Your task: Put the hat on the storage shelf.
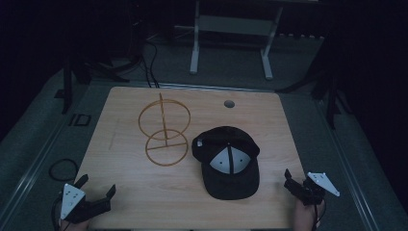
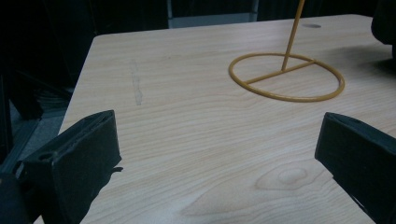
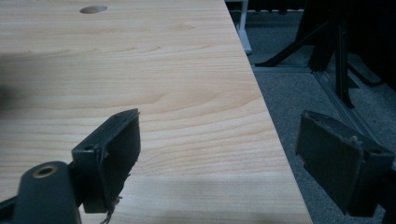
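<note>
A black cap (image 1: 230,161) with a white front patch lies on the wooden counter (image 1: 125,197), toward the right edge and a bit nearer the front edge than the back one. Just beside it, on its left, stands a yellow wire stand (image 1: 164,129) with a round ring at the bottom and another ring up on a stick. The cap and the stand look very close, maybe touching.

The left tool (image 1: 98,184) sits at the front left corner of the counter. Its jaws are spread wide and hold nothing. The right tool (image 1: 290,179) sits at the front right corner, over the right edge. Its jaws are spread wide too, with nothing between them. Both tools are well apart from the cap.
</note>
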